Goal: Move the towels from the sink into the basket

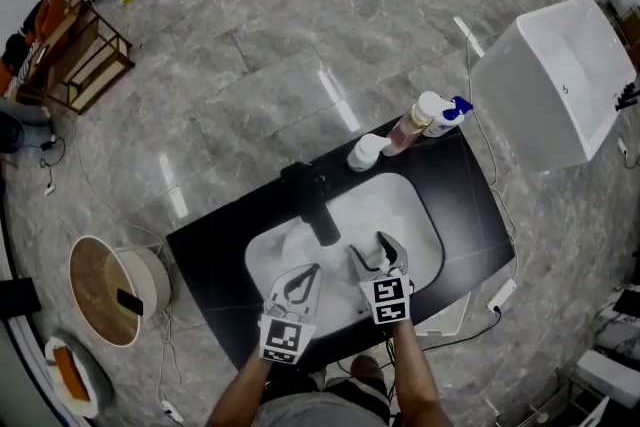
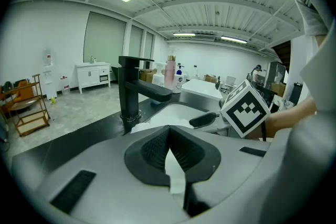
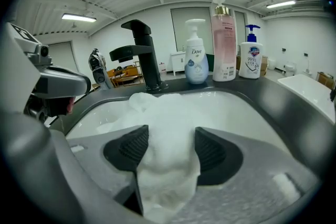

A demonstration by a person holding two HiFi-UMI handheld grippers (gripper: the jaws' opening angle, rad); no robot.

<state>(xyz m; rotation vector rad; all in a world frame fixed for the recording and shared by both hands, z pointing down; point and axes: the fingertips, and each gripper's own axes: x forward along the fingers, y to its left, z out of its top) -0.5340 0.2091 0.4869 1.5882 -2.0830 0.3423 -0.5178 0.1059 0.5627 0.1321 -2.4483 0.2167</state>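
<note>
Claw, left [image 2: 169,131]: tips closed together over the front left part of the sink [image 1: 425,225]. A white sliver shows in the gap behind the tips; cloth or basin, cannot tell. Probably waiting while its partner works. It is the nearer claw to the round basket [image 1: 155,277] on the floor beyond the left end of the counter [image 1: 470,205], the likely destination.

Tap [image 1: 318,210]: black, at the sink's back edge, spout over the basin.

Towel [image 3: 157,105]: white, heaped in the sink, one fold rising toward the front edge.

Claw, right [image 3: 171,129]: jaws wide, set astride that fold. The pads flank the cloth but seemingly do not squeeze it; placed ready for a pinch.

Bottles, three, at the counter's back right corner, clear of the basin:
- White pump bottle [image 3: 196,63], marked "Dove".
- Tall pink pump bottle [image 3: 223,44], label too small to read.
- Blue-capped bottle [image 3: 250,57], badge and print not legible.

Tub [image 1: 555,80]: white, square, standing off the counter's right end.
</note>
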